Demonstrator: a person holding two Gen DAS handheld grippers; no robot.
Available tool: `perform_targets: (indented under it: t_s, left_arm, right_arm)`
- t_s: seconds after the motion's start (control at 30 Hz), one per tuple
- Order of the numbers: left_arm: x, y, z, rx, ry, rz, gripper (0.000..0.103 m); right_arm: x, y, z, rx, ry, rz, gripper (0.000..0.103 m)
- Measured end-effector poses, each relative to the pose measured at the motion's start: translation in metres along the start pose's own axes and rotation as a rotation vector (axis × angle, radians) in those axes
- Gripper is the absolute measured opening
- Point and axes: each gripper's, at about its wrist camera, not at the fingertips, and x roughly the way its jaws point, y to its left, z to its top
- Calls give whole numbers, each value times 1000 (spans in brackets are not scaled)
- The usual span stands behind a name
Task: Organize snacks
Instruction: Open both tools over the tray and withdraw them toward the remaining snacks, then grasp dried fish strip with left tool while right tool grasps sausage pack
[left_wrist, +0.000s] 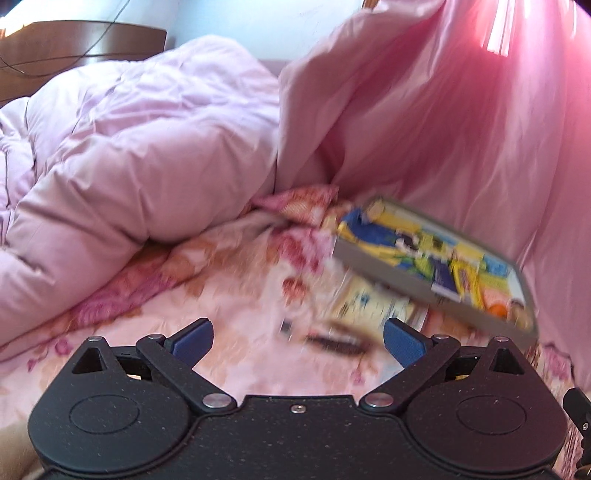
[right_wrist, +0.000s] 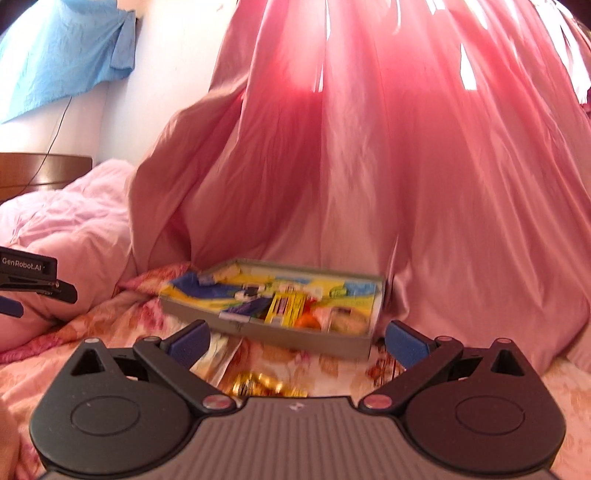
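Note:
A shallow grey box (right_wrist: 280, 338) with bright snack packets inside lies on the floral bedsheet, ahead of my right gripper (right_wrist: 297, 341), which is open and holds nothing. Between that gripper and the box lie gold-wrapped snacks (right_wrist: 266, 387) and a pale packet (right_wrist: 218, 356). In the left wrist view the same box (left_wrist: 402, 275) sits to the right front, blurred, with a yellow-white packet (left_wrist: 373, 308) just before it. My left gripper (left_wrist: 298, 338) is open over the sheet, empty. Its side shows at the left edge of the right wrist view as the left gripper (right_wrist: 33, 280).
A bunched pink quilt (left_wrist: 129, 166) fills the left side of the bed. A pink curtain (right_wrist: 388, 166) hangs right behind the box. A wooden headboard (left_wrist: 74, 44) and blue cloth (right_wrist: 62, 51) are at the far left.

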Motion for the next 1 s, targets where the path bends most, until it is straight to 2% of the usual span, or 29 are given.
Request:
perform_targets:
  t_s: [0.23,0.43,0.73,1.0]
  left_arm:
    - [9,3,-15,73,119,70,98]
    - [22,5,-24,112,209,82,97]
    - [35,-1,-31,153,255,78,97]
    - [48,-2,-33,160,267,67,97]
  right_arm:
    - [-5,15,-22,-21,170,43,103]
    - [5,28,-35,-49,298,84,103]
    - [19,30,-46,-33,396,100,103]
    - [35,28,-46,-40,433,122,103]
